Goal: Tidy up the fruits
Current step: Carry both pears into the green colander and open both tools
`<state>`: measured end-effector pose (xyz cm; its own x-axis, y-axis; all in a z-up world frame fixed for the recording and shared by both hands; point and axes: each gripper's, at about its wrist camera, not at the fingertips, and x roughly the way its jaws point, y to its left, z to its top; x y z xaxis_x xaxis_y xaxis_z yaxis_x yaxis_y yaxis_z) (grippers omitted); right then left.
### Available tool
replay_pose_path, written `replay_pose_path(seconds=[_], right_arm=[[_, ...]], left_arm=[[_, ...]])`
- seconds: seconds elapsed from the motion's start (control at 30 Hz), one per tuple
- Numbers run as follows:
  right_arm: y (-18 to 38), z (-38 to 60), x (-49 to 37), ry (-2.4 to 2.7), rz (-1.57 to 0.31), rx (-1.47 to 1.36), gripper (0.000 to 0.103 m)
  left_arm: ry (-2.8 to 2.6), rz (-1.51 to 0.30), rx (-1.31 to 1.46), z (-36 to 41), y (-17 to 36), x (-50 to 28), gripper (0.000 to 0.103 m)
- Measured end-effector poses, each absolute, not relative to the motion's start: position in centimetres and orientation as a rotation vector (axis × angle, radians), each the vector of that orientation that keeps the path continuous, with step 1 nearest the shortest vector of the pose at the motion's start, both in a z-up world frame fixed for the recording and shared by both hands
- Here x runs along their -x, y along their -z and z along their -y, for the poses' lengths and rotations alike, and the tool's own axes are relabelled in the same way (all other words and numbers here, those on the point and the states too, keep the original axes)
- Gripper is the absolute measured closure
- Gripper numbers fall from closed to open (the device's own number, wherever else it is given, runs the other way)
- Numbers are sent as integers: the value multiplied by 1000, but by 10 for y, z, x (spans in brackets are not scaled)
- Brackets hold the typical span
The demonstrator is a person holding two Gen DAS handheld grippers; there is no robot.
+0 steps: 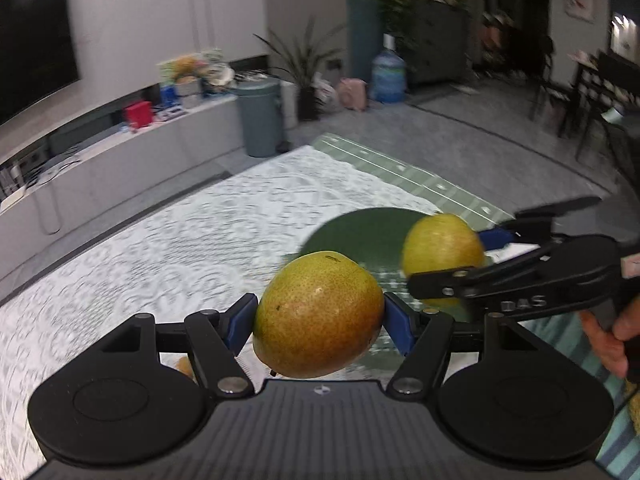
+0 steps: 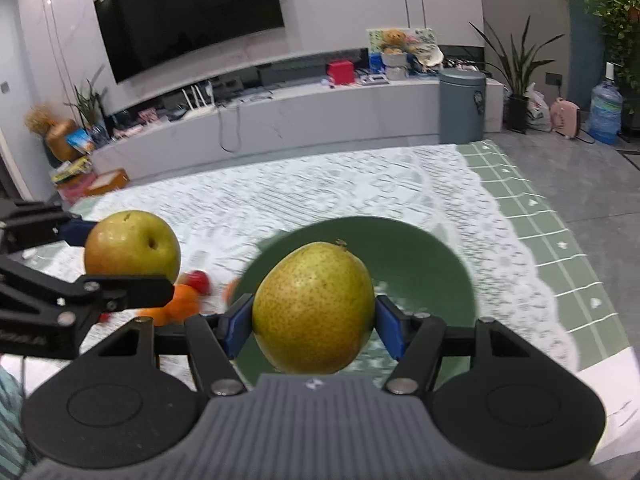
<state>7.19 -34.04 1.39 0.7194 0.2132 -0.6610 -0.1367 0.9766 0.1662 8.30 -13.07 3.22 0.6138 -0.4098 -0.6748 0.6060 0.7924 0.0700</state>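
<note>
While both grippers hang above the table, each is clamped on a pear. The left gripper has its blue pads pressed against the sides of a broad yellow-green pear blushed russet-orange underneath, its skin finely speckled; the jaws stand fairly wide because the fruit fills them. The right gripper grips a second pear the same way, with the jaws set a little narrower; this one is more egg-shaped, greenish-yellow and dotted with small brown freckles, its stem end up. Seen from the right wrist, that pear is held over a round, smooth, dark green plate that lies on a white lace tablecloth with a raised, looping pattern. Beneath the lace is a pale green cloth marked in a white grid. Beside the plate's left edge a few small fruits lie on the lace: orange mandarins and a red fruit, blurred. The gripper bodies are matt black plastic with ribbed grey housings. A person's hand holds the right gripper's handle.
</note>
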Motion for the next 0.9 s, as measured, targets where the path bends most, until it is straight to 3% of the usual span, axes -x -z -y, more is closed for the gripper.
replay_pose_path(seconds=[0.47,0.9], right_arm=[[18,356,-115,-280,-900,76,41],[42,354,-137,-293,-976,44,41]], left_arm=[[722,-779,-623,201,0,-104,25],[807,-865,-847,220,37,-115,25]])
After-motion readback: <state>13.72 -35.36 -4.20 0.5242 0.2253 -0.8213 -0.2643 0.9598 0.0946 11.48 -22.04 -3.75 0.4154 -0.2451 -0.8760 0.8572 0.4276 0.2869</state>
